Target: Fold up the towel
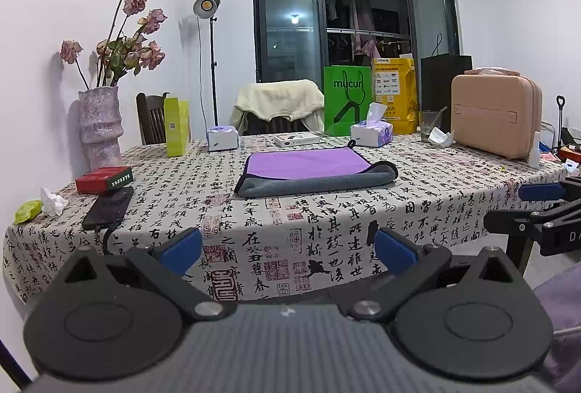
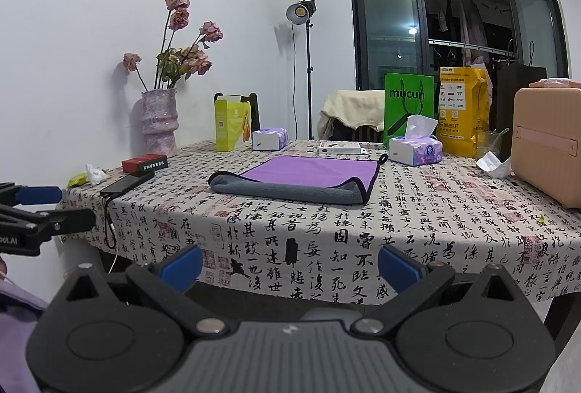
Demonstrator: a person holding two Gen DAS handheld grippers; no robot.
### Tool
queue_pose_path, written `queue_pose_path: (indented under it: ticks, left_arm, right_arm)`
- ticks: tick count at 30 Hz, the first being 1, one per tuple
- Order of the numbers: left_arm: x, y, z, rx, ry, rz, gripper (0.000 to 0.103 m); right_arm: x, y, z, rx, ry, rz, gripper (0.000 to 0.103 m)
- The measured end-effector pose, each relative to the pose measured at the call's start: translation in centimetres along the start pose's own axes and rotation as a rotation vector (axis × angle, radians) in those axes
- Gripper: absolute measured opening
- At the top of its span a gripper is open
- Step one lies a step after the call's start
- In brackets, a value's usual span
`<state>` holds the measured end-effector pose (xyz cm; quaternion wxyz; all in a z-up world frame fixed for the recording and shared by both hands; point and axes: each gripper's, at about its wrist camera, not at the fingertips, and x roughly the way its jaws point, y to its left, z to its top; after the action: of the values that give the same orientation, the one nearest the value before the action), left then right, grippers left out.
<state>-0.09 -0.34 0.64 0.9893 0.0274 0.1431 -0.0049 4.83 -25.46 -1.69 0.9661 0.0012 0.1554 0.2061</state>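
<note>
A purple towel (image 1: 305, 163) with a grey underside lies on the table, its near edge folded over as a grey band (image 1: 316, 181). It also shows in the right wrist view (image 2: 312, 170). My left gripper (image 1: 288, 249) is open and empty, held off the table's near edge, well short of the towel. My right gripper (image 2: 290, 266) is open and empty too, also in front of the table edge. Each gripper shows at the side of the other's view: the right one (image 1: 537, 208), the left one (image 2: 40, 208).
The table (image 1: 326, 229) has a calligraphy-print cloth. On it: a vase of dried roses (image 1: 100, 128), red box (image 1: 104, 179), black phone (image 1: 109, 208), yellow-green box (image 1: 177, 128), two tissue packs (image 1: 371, 133), green bag (image 1: 348, 99), yellow bag (image 1: 394, 93), glass (image 1: 430, 126), pink case (image 1: 495, 110).
</note>
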Motion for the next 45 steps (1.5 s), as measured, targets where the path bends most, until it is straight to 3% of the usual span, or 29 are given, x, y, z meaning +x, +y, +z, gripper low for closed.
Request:
queue_pose_path:
  ticks: [31, 45]
  left_arm:
    - [0.0, -0.6, -0.3, 0.005, 0.004, -0.010, 0.103]
    - [2.7, -0.9, -0.5, 0.035, 0.045, -0.016, 0.103]
  right_arm:
    - [0.1, 0.1, -0.2, 0.008, 0.009, 0.009, 0.103]
    - [1.3, 0.4, 0.0, -0.024, -0.010, -0.010, 0.103]
